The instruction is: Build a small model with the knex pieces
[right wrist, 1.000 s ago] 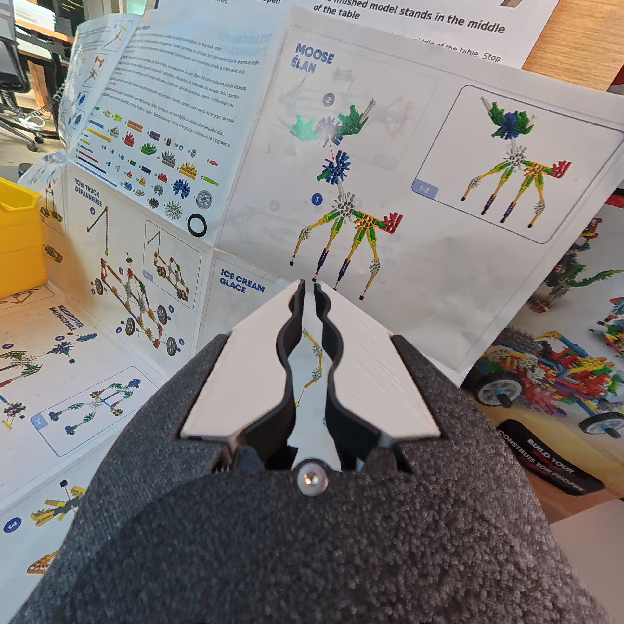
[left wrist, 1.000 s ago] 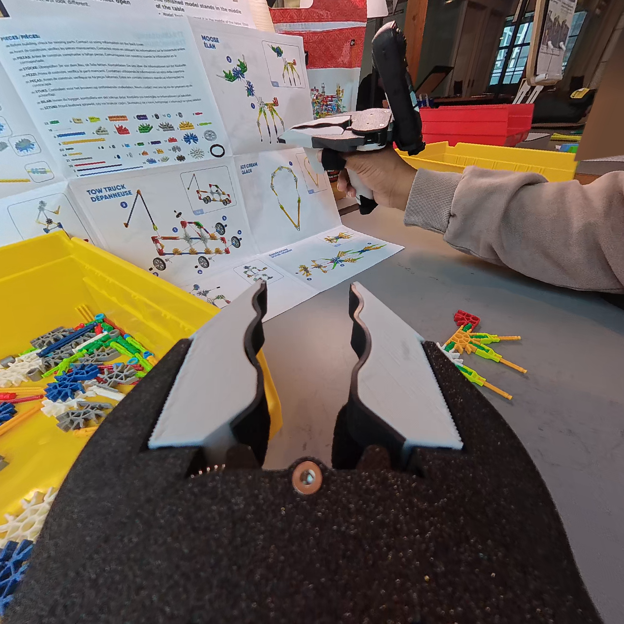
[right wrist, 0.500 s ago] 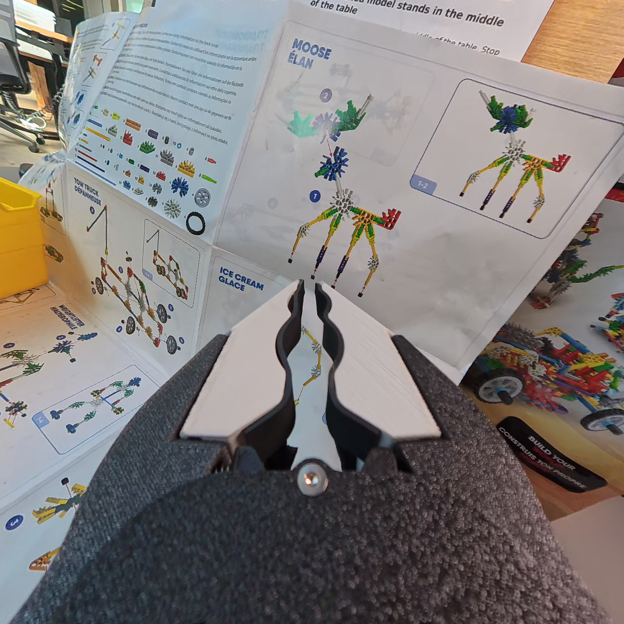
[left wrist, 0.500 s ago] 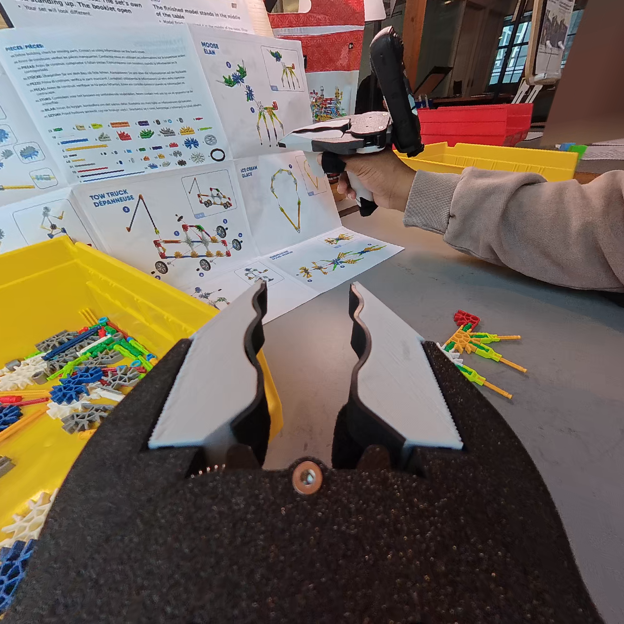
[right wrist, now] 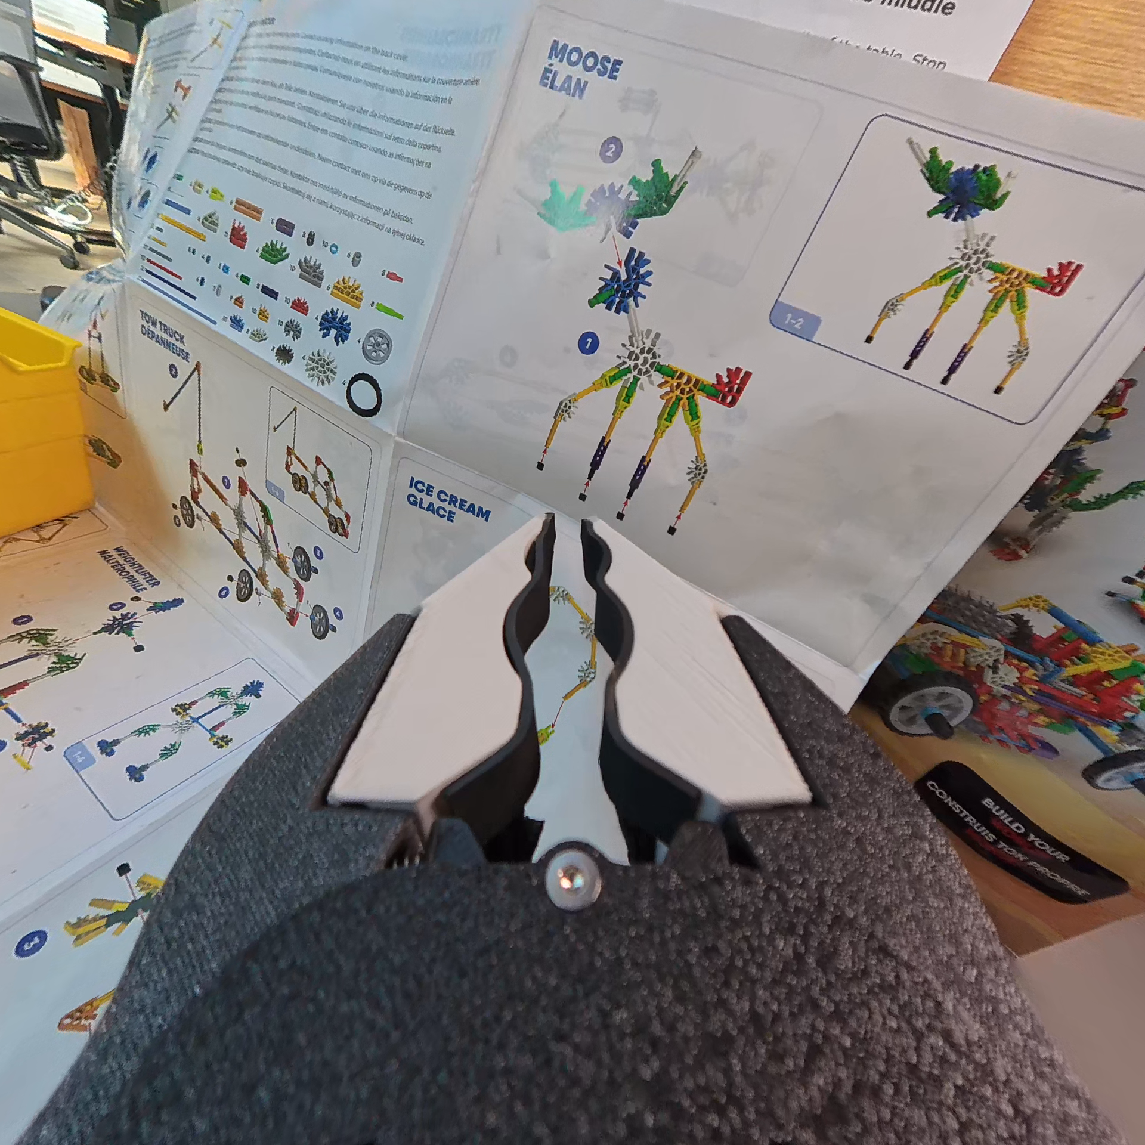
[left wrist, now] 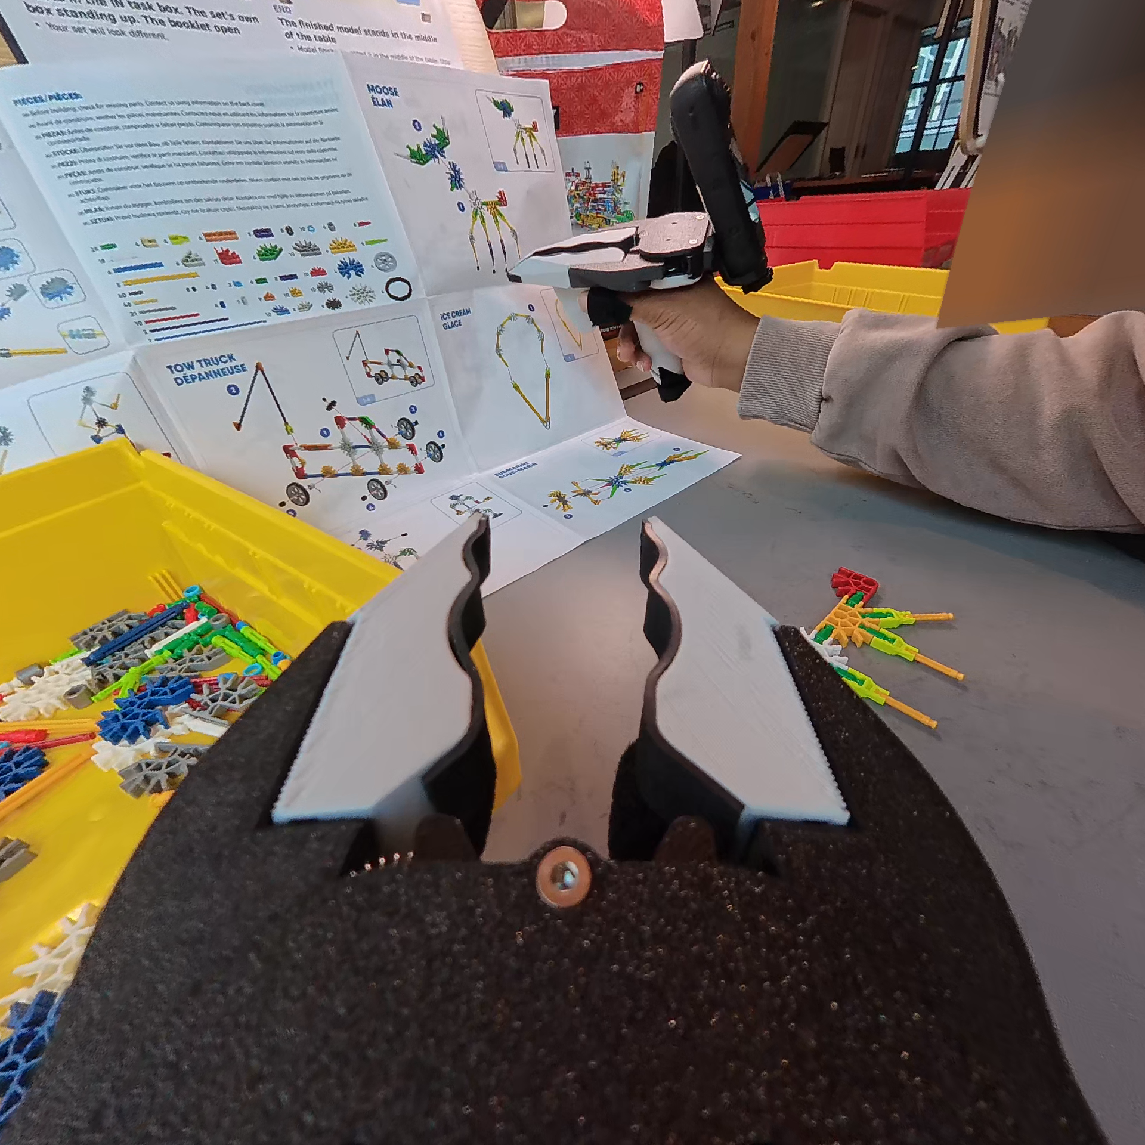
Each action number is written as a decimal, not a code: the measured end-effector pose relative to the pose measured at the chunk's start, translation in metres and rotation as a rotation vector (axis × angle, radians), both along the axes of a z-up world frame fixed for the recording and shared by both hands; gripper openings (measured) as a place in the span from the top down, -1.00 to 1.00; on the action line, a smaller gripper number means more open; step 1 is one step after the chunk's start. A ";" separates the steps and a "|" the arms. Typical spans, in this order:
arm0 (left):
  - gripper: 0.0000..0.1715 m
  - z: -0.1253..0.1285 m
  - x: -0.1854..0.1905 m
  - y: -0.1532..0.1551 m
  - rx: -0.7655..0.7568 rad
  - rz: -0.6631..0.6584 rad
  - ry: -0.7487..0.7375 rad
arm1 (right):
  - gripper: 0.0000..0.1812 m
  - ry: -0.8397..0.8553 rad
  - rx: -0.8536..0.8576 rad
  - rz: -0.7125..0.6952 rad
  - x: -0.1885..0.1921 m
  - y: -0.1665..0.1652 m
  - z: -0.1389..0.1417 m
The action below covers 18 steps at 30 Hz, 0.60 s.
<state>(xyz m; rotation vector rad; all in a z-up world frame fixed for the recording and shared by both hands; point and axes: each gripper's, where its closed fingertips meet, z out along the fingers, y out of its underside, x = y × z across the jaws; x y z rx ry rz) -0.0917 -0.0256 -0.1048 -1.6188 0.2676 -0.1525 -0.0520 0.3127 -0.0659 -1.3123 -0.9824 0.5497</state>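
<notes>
Holding my left claw (left wrist: 561, 539) spread wide and empty above the grey worktop (left wrist: 1022, 805), I have the corner of the yellow bin (left wrist: 74, 533) just under its left finger. The bin carries a loose heap of small plastic rods and snowflake-shaped connectors (left wrist: 142, 675). To the right of the claw, apart from it, a small half-built piece (left wrist: 867, 638) lies flat on the worktop: a red and an orange connector with green and yellow rods fanning out.

My right claw (right wrist: 567, 526) is raised off the worktop, its fingers nearly together with a thin gap between them and nothing in it. It points at the folded instruction sheet (right wrist: 712, 260) propped upright, close to the drawing of a four-legged model. Beside the sheet stands a box (right wrist: 1022, 669) printed with colourful models.

I judge the half-built piece light, stiff and rather brittle at its joints; the thin rods would slip or pop loose, so the flat orange connector is the safer place to grip.
</notes>
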 end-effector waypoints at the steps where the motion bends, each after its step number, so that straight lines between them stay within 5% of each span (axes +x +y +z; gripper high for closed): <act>1: 0.44 0.000 0.000 0.000 0.001 -0.001 -0.001 | 0.92 0.000 -0.003 0.000 0.000 0.000 0.000; 18: 0.44 0.000 0.001 0.000 0.000 -0.001 0.010 | 0.95 0.023 0.002 0.007 0.000 -0.002 0.006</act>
